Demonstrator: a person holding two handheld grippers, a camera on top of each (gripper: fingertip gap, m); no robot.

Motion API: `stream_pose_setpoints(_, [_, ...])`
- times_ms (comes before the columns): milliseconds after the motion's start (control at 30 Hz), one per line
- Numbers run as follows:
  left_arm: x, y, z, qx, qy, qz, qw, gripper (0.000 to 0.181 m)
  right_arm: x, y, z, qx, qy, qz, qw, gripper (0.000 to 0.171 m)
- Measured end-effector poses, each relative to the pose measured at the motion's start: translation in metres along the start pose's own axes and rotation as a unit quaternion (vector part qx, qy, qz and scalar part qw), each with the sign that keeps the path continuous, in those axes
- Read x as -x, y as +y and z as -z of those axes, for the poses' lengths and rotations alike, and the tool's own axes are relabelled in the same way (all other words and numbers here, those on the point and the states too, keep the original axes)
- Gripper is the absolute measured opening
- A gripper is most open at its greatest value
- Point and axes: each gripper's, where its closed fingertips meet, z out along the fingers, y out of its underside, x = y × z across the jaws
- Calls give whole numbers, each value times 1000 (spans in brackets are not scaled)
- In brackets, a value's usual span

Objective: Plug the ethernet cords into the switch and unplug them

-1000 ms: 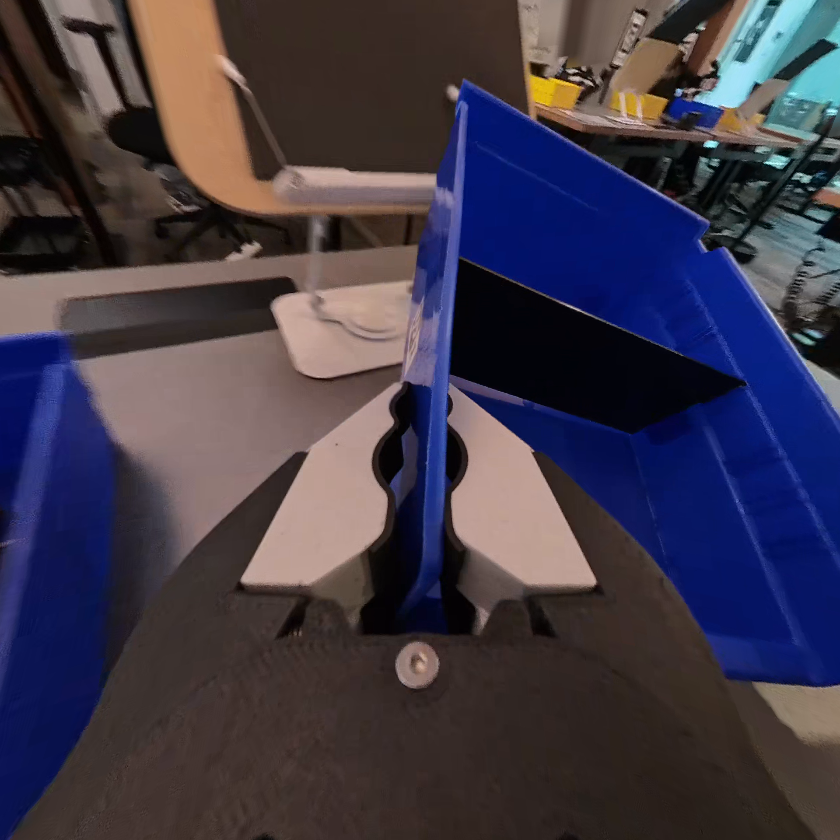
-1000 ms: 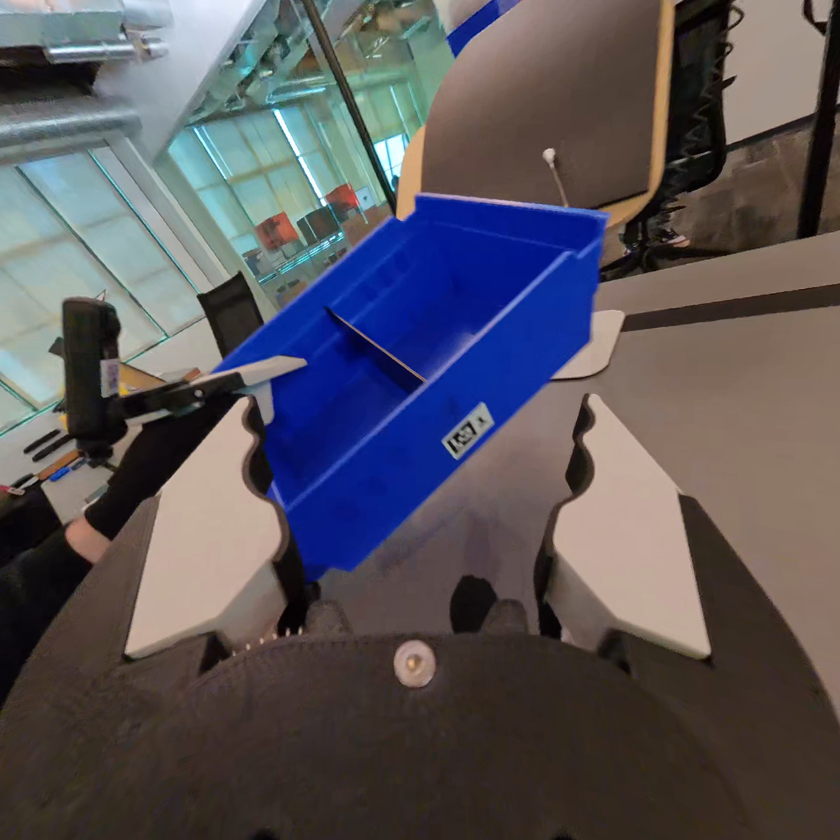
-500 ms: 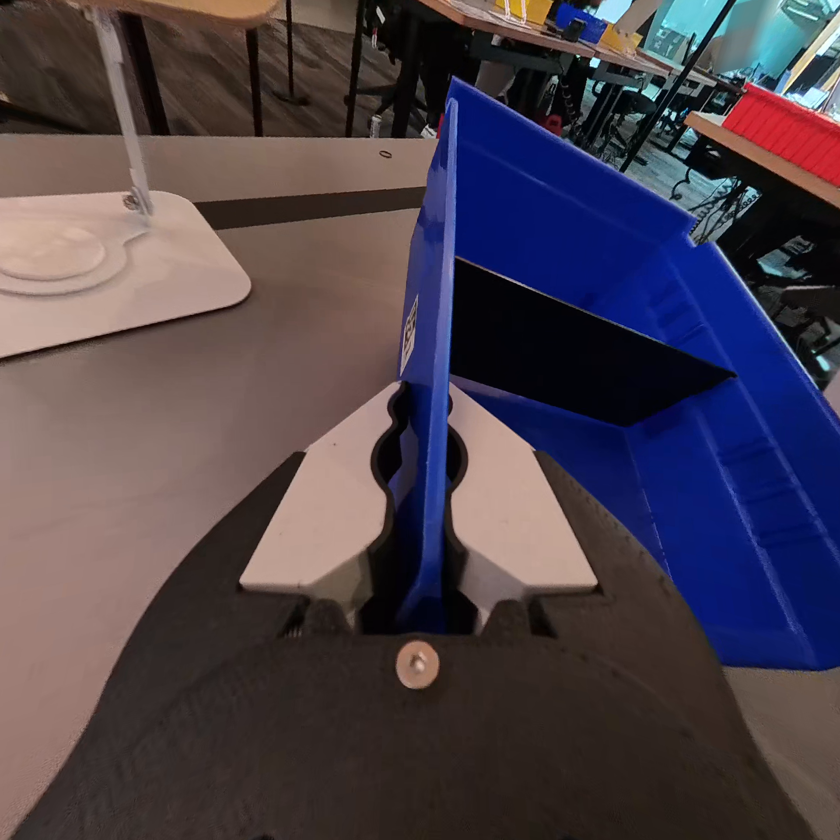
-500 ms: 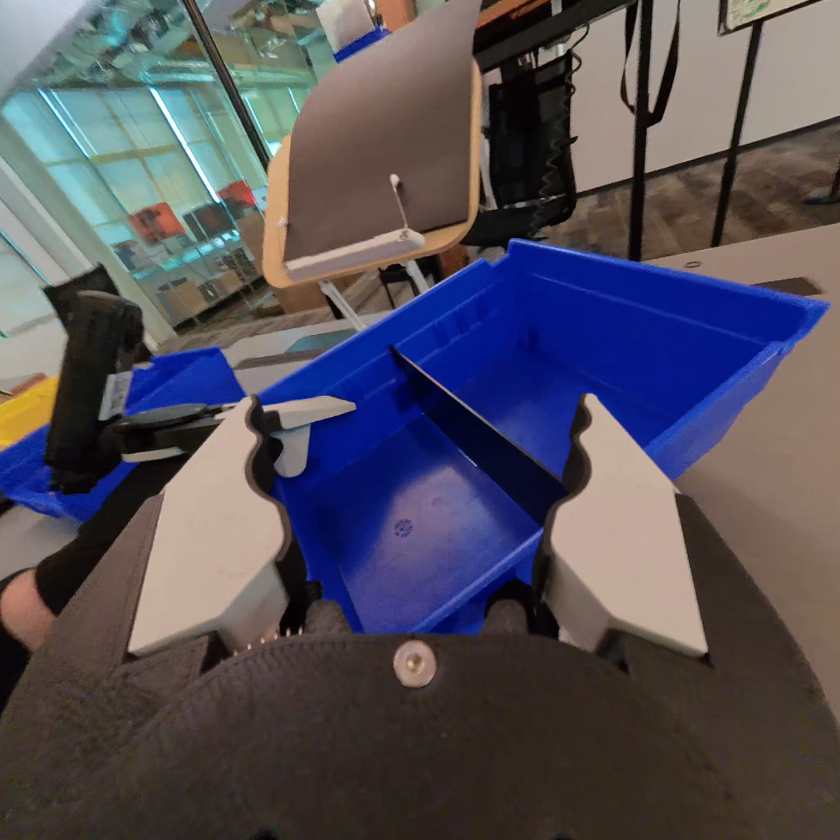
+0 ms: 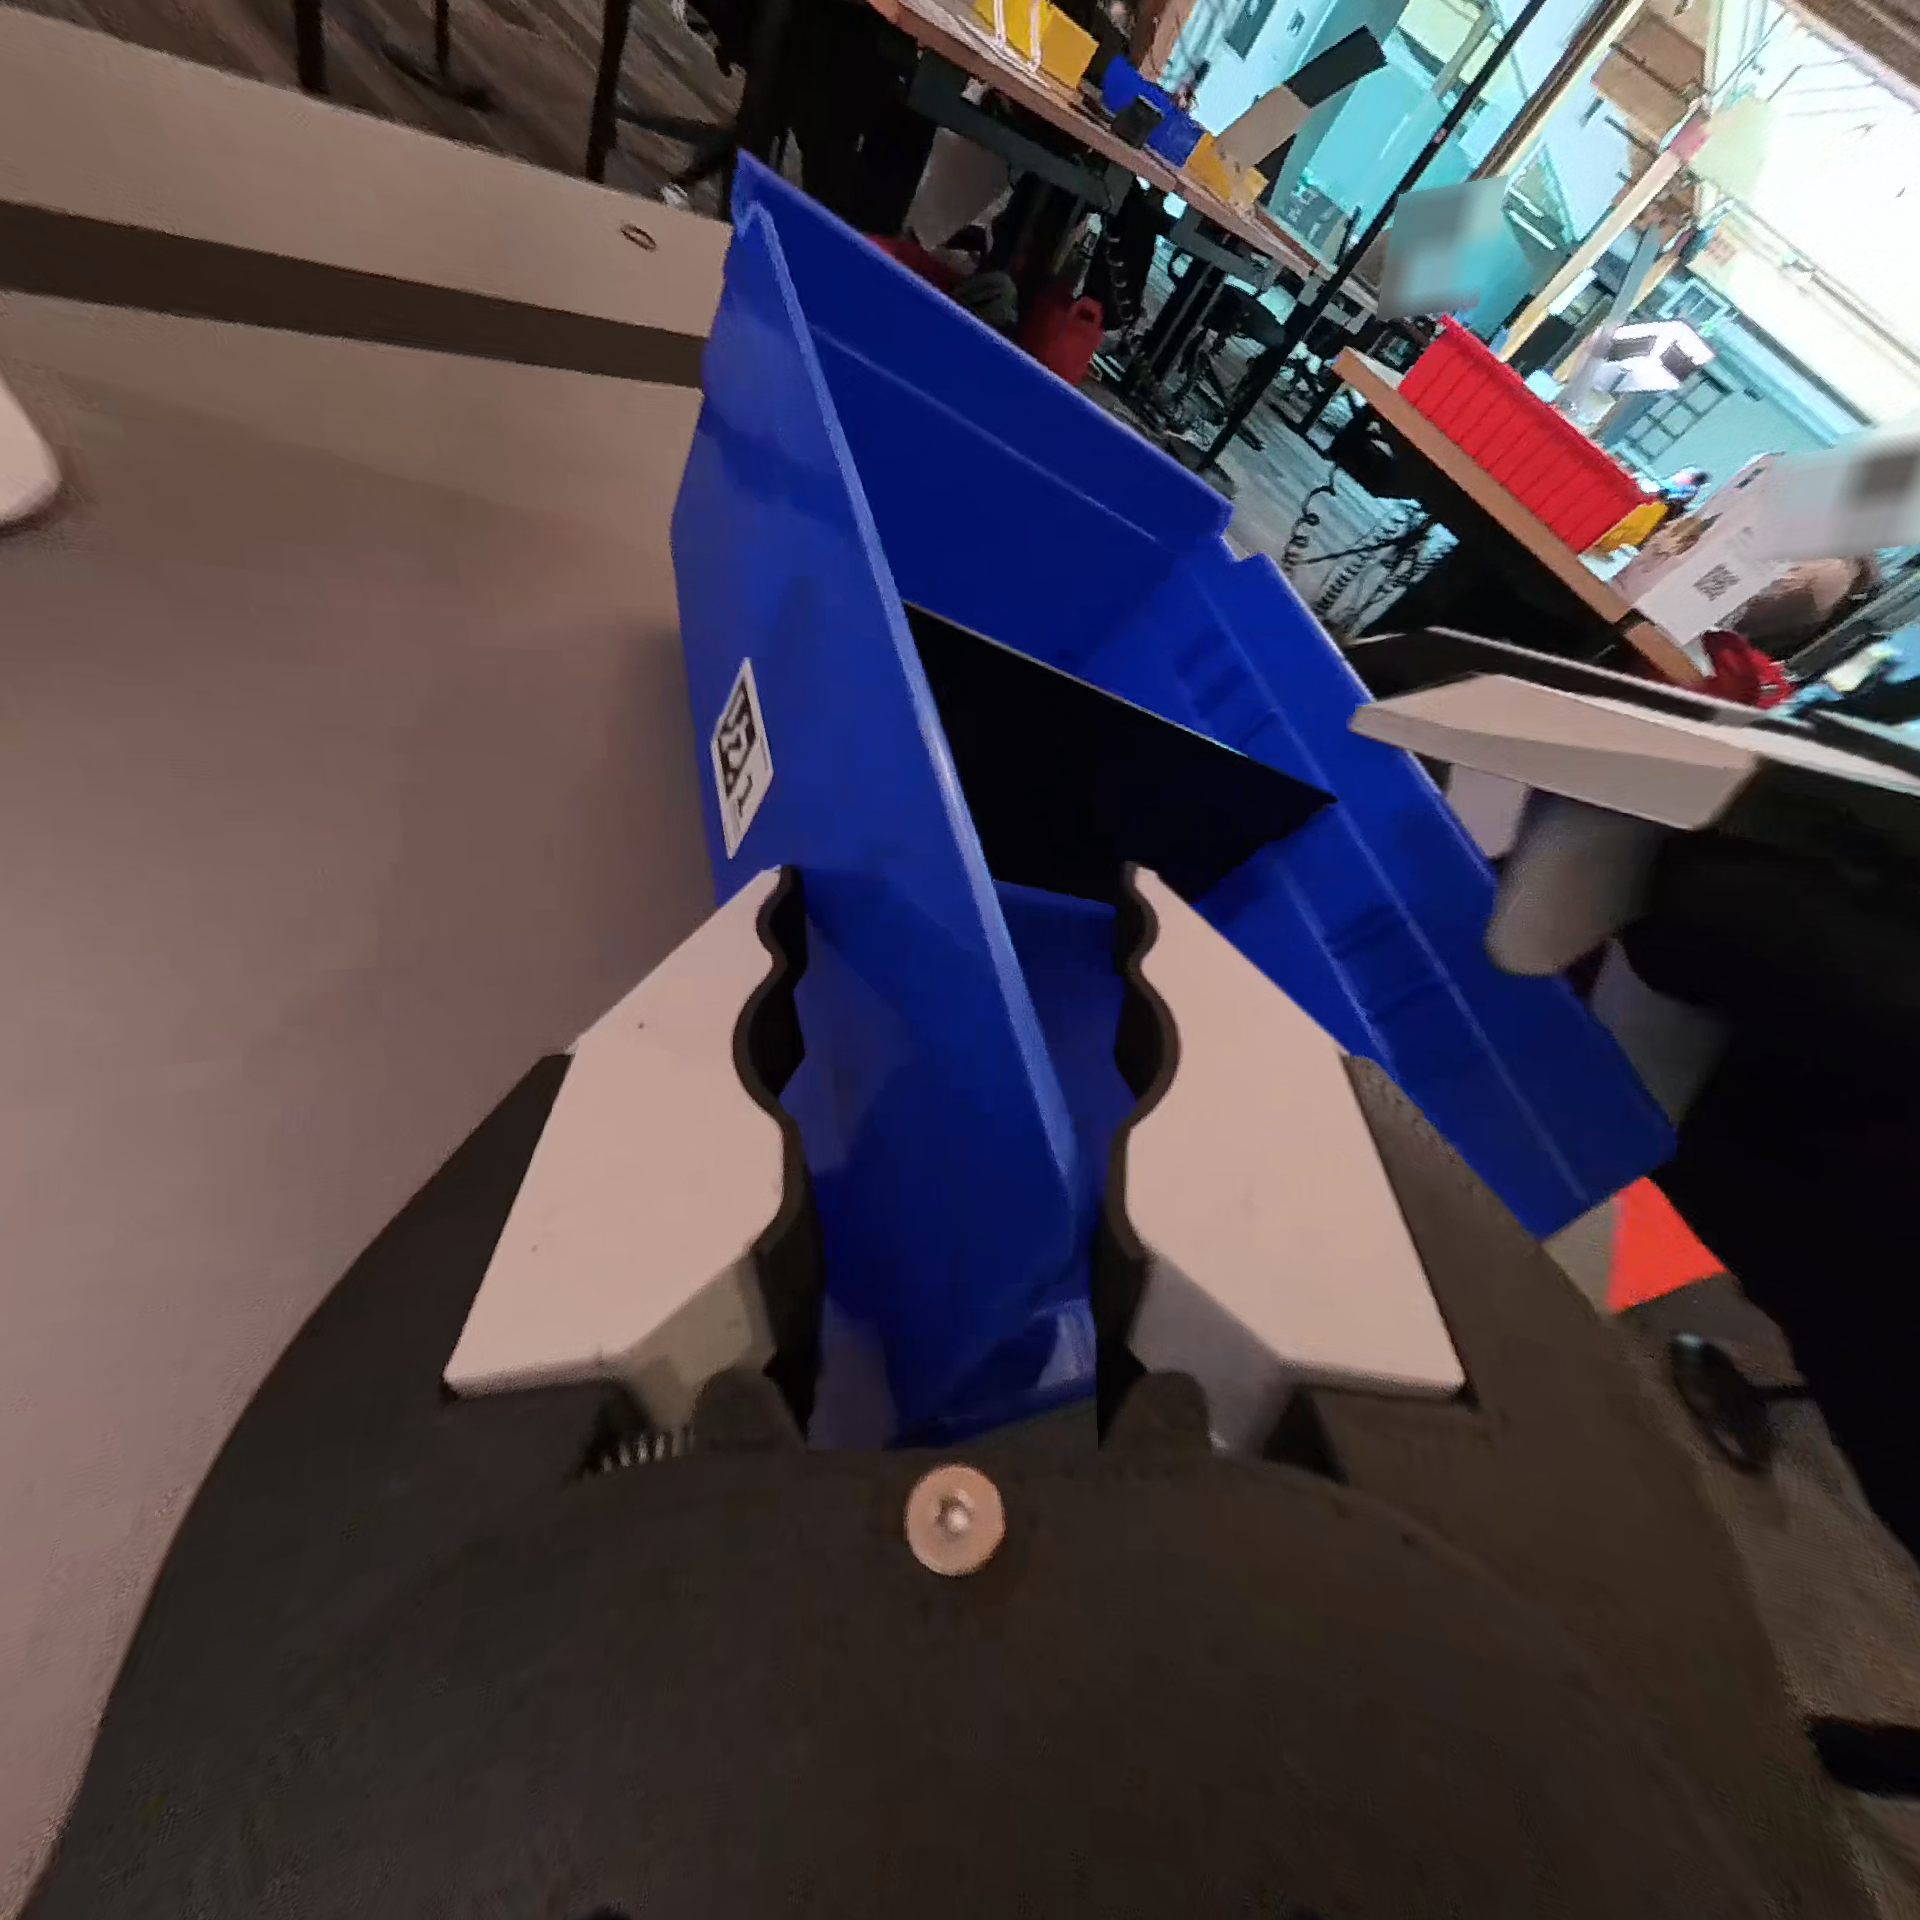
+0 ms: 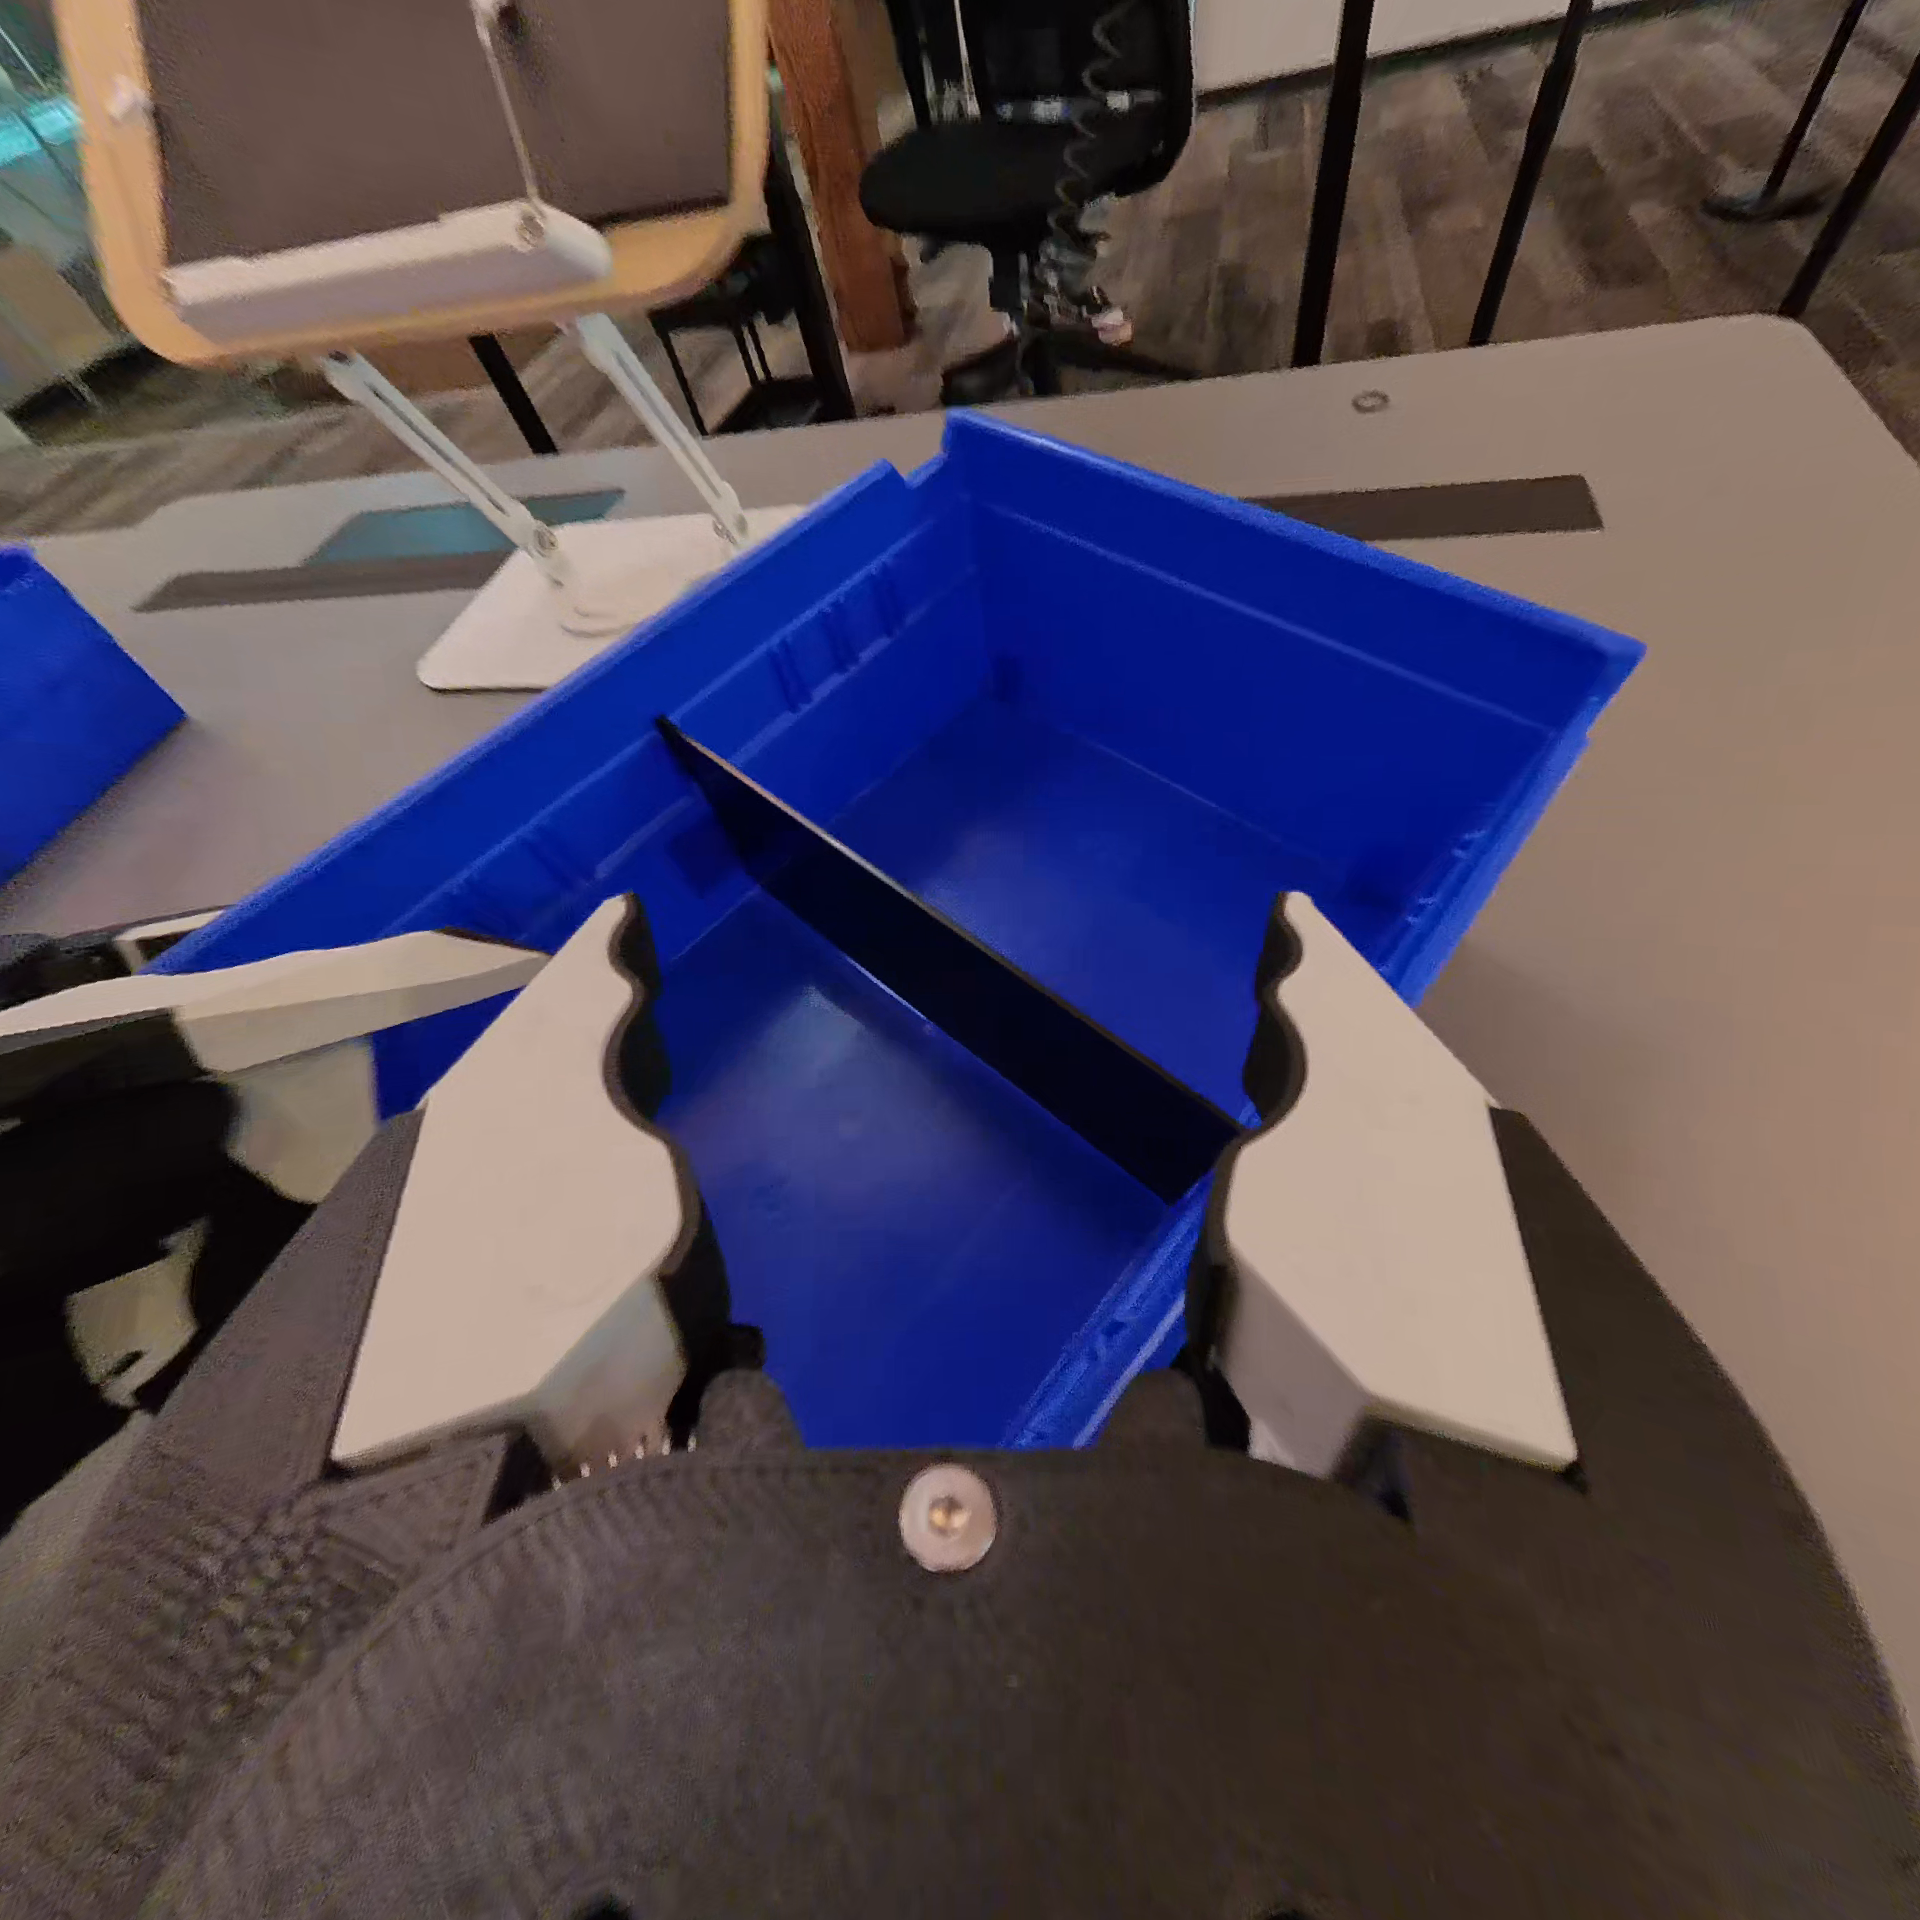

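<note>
A blue plastic bin (image 5: 987, 499) with a black divider (image 5: 1091, 748) rests on the grey table (image 5: 312, 727). My left gripper (image 5: 956, 894) is open, with the bin's left wall standing loose between its jaws. My right gripper (image 6: 956, 914) is open and empty, hovering over the bin's near compartment (image 6: 914, 1195). The bin (image 6: 1143, 831) and its divider (image 6: 935, 956) are empty. The right gripper's finger (image 5: 1558, 748) shows at the bin's right rim in the left wrist view. The left gripper's finger (image 6: 312, 987) shows at the bin's left rim in the right wrist view. No ethernet cord or switch is in view.
A white lamp base (image 6: 582, 613) stands behind the bin on the left. A second blue bin (image 6: 62, 707) sits at the far left. A chair (image 6: 416, 156) stands beyond the table's far edge. A black strip (image 6: 1434, 514) runs along the table top at the back.
My left gripper has opened and let go of the bin wall it was clamping. The bin has come down from tilted in the air to level on the table. The right gripper now looks down into it.
</note>
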Motion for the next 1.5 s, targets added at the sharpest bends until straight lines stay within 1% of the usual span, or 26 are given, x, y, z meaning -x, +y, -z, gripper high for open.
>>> stream_pose_setpoints(100, [-13, 10, -8, 18, 30, 42, 998, 66, -24, -1, -5, 25, -3, 1, 1000, 105])
stream_pose_setpoints(133, [-16, 14, -11, 23, 33, 53, 998, 67, -32, -1, -8, 35, -10, -4, 999, 104])
stream_pose_setpoints(167, [-19, 18, -14, 29, 35, 68, 997, 64, -40, -1, -11, 44, -16, -8, 999, 103])
stream_pose_setpoints(233, [-28, 21, -19, 31, 45, 94, 994, 66, -56, -8, -16, 49, -31, -12, 998, 94])
stream_pose_setpoints(367, [-51, 25, -36, 39, 60, 111, 991, 71, -90, -16, -29, 72, -60, 0, 996, 79])
stream_pose_setpoints(500, [-69, 19, -61, 42, 105, 167, 979, 76, -119, -28, -42, 78, -104, 19, 991, 76])
stream_pose_setpoints(567, [-75, 17, -72, 40, 114, 166, 979, 78, -132, -32, -49, 76, -119, 29, 990, 74])
stream_pose_setpoints(633, [-80, 18, -79, 42, 120, 165, 978, 79, -140, -36, -54, 75, -133, 24, 988, 68])
stream_pose_setpoints(733, [-82, 18, -79, 40, 124, 156, 979, 78, -141, -37, -57, 85, -140, 39, 986, 68])
stream_pose_setpoints(767, [-82, 18, -77, 42, 125, 151, 980, 77, -143, -39, -57, 84, -130, 49, 987, 72])
stream_pose_setpoints(833, [-82, 12, -68, 30, 127, 134, 982, 85, -152, -47, -56, 68, -86, 77, 991, 82])
stream_pose_setpoints(900, [-78, 3, -52, 10, 120, 99, 988, 88, -161, -59, -49, 47, -34, 119, 991, 88])
stream_pose_setpoints(967, [-79, -6, -29, -4, 125, 65, 990, 85, -167, -75, -37, 22, 18, 154, 988, 88])
stream_pose_setpoints(1033, [-77, -17, 0, -11, 125, 10, 992, 79, -166, -91, -21, 0, 69, 198, 978, 87])
stream_pose_setpoints(1100, [-64, -32, 35, -22, 108, -63, 992, 75, -152, -104, -2, -14, 109, 255, 961, 85])
stream_pose_setpoints(1167, [-32, -56, 72, -35, 50, -153, 986, 69, -120, -112, 13, -29, 113, 291, 950, 78])
stream_pose_setpoints(1233, [13, -86, 113, -33, -26, -239, 970, 62, -77, -117, 25, -52, 99, 317, 942, 74])
stream_pose_setpoints(1333, [98, -131, 182, -4, -157, -328, 932, 52, -1, -110, 32, -69, 32, 316, 946, 71])
stream_pose_setpoints(1433, [176, -168, 254, 26, -264, -353, 897, 49, 72, -92, 27, -62, -37, 314, 946, 68])
stream_pose_setpoints(1500, [220, -177, 293, 65, -307, -346, 884, 48, 125, -74, 20, -54, -107, 283, 952, 64])
